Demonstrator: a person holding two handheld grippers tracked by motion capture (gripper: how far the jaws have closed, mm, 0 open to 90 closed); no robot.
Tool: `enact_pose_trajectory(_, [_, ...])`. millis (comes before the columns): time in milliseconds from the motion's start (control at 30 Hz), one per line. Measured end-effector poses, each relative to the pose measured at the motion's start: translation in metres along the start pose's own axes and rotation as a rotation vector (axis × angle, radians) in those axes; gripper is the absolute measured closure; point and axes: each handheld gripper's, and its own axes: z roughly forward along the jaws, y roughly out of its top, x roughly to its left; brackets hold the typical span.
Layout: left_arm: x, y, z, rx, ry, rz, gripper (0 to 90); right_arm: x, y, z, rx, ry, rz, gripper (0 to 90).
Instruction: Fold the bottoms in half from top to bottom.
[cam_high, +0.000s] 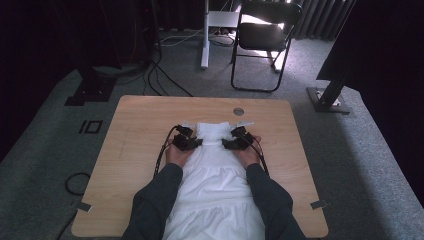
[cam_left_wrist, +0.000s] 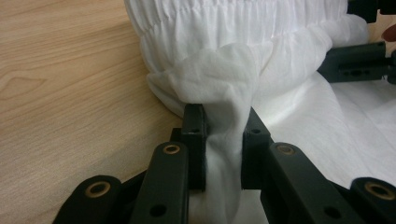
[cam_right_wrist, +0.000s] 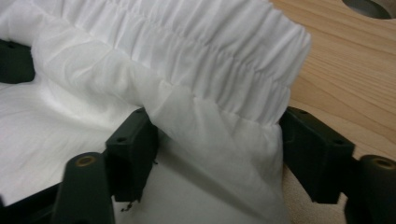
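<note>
high view: we see a white dress (cam_high: 215, 175) spread flat on the wooden table (cam_high: 135, 130), its smocked top pointing away from us and its skirt running off the near edge between our forearms.
left gripper: our left gripper (cam_high: 189, 142) sits at the dress's left side, just below the smocked band.
right gripper: our right gripper (cam_high: 233, 142) mirrors it at the dress's right side, level with the left one.
left gripper view: the jaws are pressed together on a gathered fold of the dress (cam_left_wrist: 224, 140); the cloth is squeezed thin between the pads and bulges out above them.
right gripper view: the jaws stand spread, with the dress (cam_right_wrist: 219, 154) lying between them; the left pad touches the cloth edge, the right pad sits just beside the end of the band, and we see no squeeze in the fabric.
other gripper: in the left gripper view the right gripper (cam_left_wrist: 359, 63) shows across the cloth at upper right.
table: a round metal cap (cam_high: 238, 111) is set in the wood just beyond the dress.
floor: a black folding chair (cam_high: 265, 40) stands on the grey carpet well behind the table.
</note>
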Motion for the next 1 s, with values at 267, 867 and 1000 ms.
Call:
enact_pose_trajectory(267, [-0.003, 0.0, 0.0, 0.004, 0.011, -0.013, 79.5, 0.01, 0.004, -0.004, 0.034, 0.055, 0.006, 78.4])
enact_pose_trajectory(867, [-0.024, 0.072, -0.074, -0.251, -0.008, 0.098, 84.5, -0.003, 0.065, -0.077, -0.196, 0.019, -0.056, 82.3])
enact_pose_trajectory(1000, [-0.029, 0.1, -0.099, -0.324, -0.004, 0.129, 84.4, -0.002, 0.088, -0.107, -0.301, -0.017, -0.089, 82.3])
